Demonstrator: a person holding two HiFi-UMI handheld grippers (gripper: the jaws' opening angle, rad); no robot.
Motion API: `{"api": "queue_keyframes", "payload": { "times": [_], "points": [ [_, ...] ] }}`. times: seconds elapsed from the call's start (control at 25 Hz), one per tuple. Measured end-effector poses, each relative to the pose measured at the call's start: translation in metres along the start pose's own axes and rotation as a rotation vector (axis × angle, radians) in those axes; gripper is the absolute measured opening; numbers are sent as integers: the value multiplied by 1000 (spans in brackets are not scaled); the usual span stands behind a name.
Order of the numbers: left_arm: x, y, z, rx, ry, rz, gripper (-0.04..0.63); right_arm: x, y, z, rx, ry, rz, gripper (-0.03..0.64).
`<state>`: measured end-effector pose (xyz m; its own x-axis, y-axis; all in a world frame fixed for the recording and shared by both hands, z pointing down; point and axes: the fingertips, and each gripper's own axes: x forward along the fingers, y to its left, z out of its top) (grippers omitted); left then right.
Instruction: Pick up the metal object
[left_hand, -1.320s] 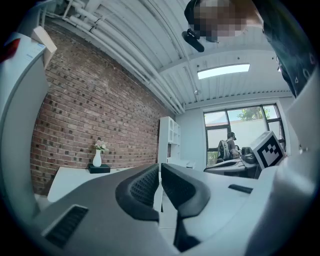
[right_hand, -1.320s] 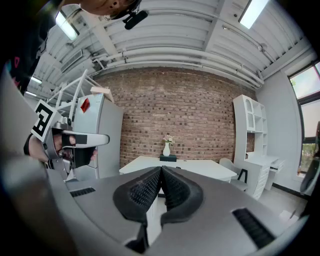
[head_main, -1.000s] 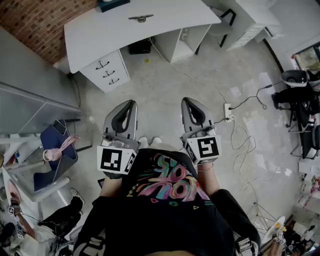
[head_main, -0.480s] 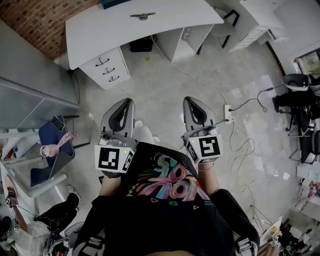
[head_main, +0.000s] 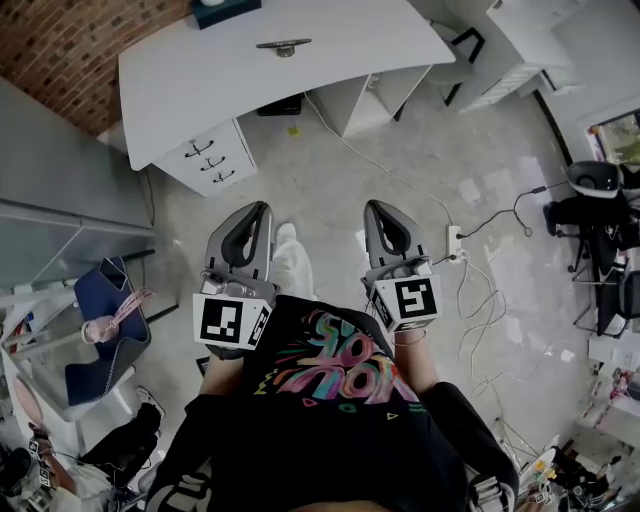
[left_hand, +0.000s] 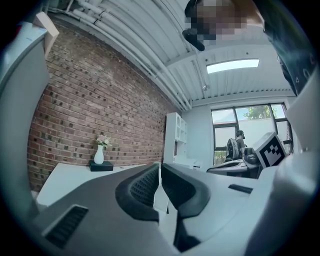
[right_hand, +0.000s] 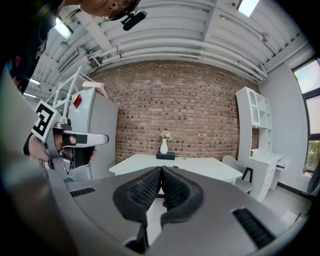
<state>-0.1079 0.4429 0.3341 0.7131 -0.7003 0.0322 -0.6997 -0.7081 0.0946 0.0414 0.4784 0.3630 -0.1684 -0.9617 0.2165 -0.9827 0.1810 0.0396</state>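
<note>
The metal object (head_main: 283, 46) is a small silvery handle-like piece lying on the white desk (head_main: 200, 70) at the top of the head view. Both grippers are held at waist height over the floor, well short of the desk. My left gripper (head_main: 257, 209) is shut with nothing between its pads, as the left gripper view (left_hand: 160, 168) also shows. My right gripper (head_main: 380, 206) is shut and empty too, aimed at the desk (right_hand: 200, 167) in the right gripper view (right_hand: 161, 170). I cannot make out the metal object in either gripper view.
A white vase on a dark box (right_hand: 164, 146) stands at the desk's far edge by the brick wall. A drawer unit (head_main: 205, 155) sits under the desk. A power strip with cables (head_main: 455, 240) lies on the floor at right. A grey cabinet (head_main: 60, 190) stands at left.
The desk has shifted slightly lower and left in the head view, and a white shoe now shows between the grippers. Both grippers stay shut and level.
</note>
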Motion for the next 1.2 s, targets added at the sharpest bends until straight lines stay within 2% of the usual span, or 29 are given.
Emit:
{"api": "queue_keyframes", "payload": {
  "times": [0.44,0.68,0.96,1.2],
  "points": [
    [143,117,26,11,13,-3,34,164,-61,45,-2,4,-22,18],
    [184,163,29,4,19,-3,34,231,-69,50,-12,27,-22,18],
    [205,195,23,-14,33,1,34,269,-71,47,9,58,-15,18],
    [238,221,9,-26,61,34,34,311,-92,40,18,80,0,17]
  ]
}}
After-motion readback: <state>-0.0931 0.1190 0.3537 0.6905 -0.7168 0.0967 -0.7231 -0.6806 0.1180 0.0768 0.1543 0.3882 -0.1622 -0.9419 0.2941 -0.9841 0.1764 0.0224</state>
